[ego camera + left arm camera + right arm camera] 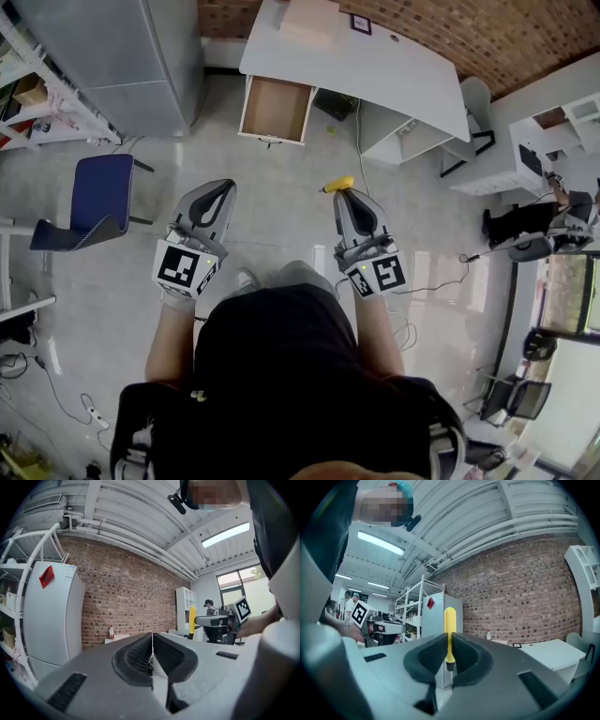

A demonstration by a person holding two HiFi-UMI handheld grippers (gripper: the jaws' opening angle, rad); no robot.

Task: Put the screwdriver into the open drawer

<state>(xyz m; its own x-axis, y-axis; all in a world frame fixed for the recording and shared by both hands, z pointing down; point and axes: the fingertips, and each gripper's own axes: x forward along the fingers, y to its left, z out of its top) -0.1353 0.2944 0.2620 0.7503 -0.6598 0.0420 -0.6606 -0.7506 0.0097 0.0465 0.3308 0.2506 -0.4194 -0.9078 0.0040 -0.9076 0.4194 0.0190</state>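
Here the right claw (449,644) pinches a yellow-handled screwdriver (449,620) upright; the left claw (152,641) is closed, empty.

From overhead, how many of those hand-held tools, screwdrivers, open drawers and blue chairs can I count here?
hand-held tools: 2, the left tool and the right tool
screwdriver: 1, yellow, clamped in the right tool
open drawer: 1
blue chair: 1
total: 5
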